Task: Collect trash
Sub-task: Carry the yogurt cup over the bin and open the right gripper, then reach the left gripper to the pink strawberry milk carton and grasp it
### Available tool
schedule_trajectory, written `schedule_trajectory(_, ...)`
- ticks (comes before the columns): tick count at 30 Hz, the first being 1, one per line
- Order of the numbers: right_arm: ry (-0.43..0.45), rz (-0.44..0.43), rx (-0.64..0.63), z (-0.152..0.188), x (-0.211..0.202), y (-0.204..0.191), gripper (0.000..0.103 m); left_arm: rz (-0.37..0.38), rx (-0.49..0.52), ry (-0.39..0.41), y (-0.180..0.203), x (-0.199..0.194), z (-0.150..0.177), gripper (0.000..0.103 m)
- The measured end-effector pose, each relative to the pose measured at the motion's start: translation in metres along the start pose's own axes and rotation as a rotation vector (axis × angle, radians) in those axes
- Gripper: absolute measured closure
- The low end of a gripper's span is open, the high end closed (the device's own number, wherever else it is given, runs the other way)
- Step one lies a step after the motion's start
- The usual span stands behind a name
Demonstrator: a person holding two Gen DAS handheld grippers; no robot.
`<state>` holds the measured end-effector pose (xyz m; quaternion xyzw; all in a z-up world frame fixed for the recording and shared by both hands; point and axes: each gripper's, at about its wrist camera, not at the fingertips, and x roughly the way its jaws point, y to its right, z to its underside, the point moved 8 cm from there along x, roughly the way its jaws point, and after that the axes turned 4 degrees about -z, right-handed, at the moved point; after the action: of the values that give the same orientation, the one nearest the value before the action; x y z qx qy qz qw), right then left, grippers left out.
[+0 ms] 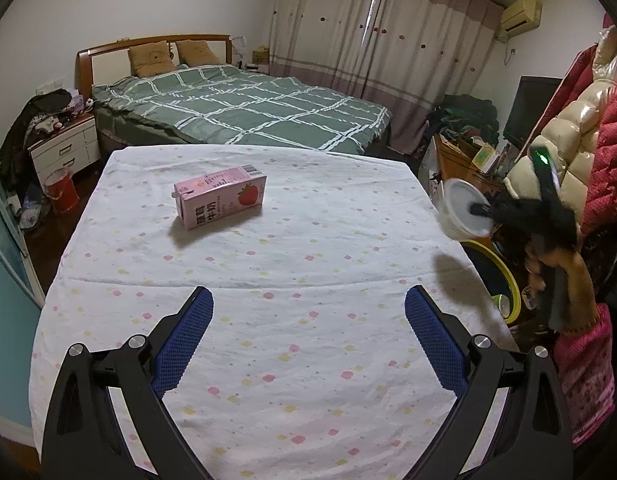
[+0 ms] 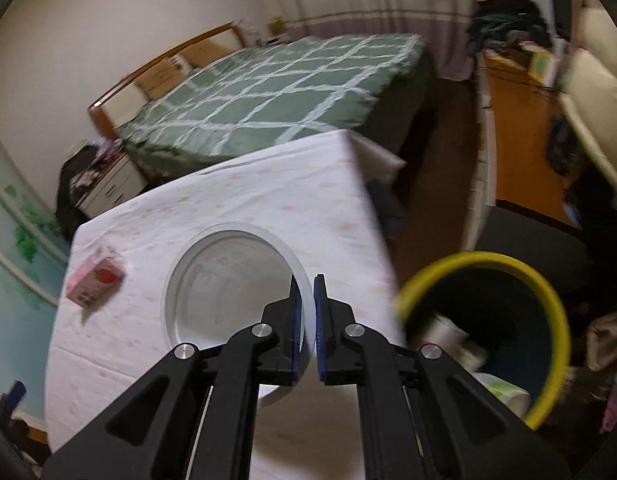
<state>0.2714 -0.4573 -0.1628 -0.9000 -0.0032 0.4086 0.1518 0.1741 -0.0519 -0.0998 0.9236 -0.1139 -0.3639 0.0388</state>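
A pink strawberry milk carton [image 1: 221, 197] lies on its side on the table's white dotted cloth [image 1: 268, 320]; it also shows in the right wrist view [image 2: 94, 282]. My left gripper [image 1: 308, 304] is open and empty, low over the near part of the table. My right gripper [image 2: 307, 284] is shut on the rim of a white paper cup [image 2: 228, 284], held in the air at the table's right edge; the cup also shows in the left wrist view [image 1: 462, 210]. A yellow-rimmed bin [image 2: 484, 332] with trash inside stands on the floor just right of the cup.
A bed [image 1: 244, 108] with a green checked cover lies beyond the table. A white nightstand [image 1: 64, 152] and a red bucket [image 1: 62, 192] stand at the left. A cluttered wooden desk [image 1: 468, 156] and hanging coats [image 1: 580, 132] crowd the right side.
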Motion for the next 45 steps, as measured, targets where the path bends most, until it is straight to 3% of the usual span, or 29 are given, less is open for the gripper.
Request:
schedule_trajectory(7, 0.01, 0.115, 0.116, 0.027, -0.017, 0.092, 0.097, 0.016, 0.025, -0.025, 0.017, 0.006, 0.004, 0.008)
schedule_trajectory(15, -0.051, 0.161, 0.177, 0.053, 0.005, 0.139, 0.096, 0.029, 0.076, -0.036, 0.042, 0.009, 0.003, 0.008)
schedule_trajectory(22, -0.083, 0.169, 0.174, 0.061, 0.019, 0.141, 0.095, 0.029, 0.092, -0.049, 0.051, 0.014, 0.002, 0.008)
schedule_trajectory(27, -0.06, 0.19, 0.162, 0.054, 0.015, 0.14, 0.07, 0.036, 0.093, -0.064, 0.053, 0.021, 0.003, 0.008)
schedule_trajectory(38, -0.031, 0.156, 0.136, 0.044, 0.007, 0.12, 0.069, 0.007, 0.07, -0.085, 0.028, 0.05, -0.003, 0.008)
schedule_trajectory(45, -0.025, 0.141, 0.112, 0.041, 0.007, 0.105, 0.067, -0.004, 0.092, -0.055, -0.012, 0.076, -0.032, 0.008)
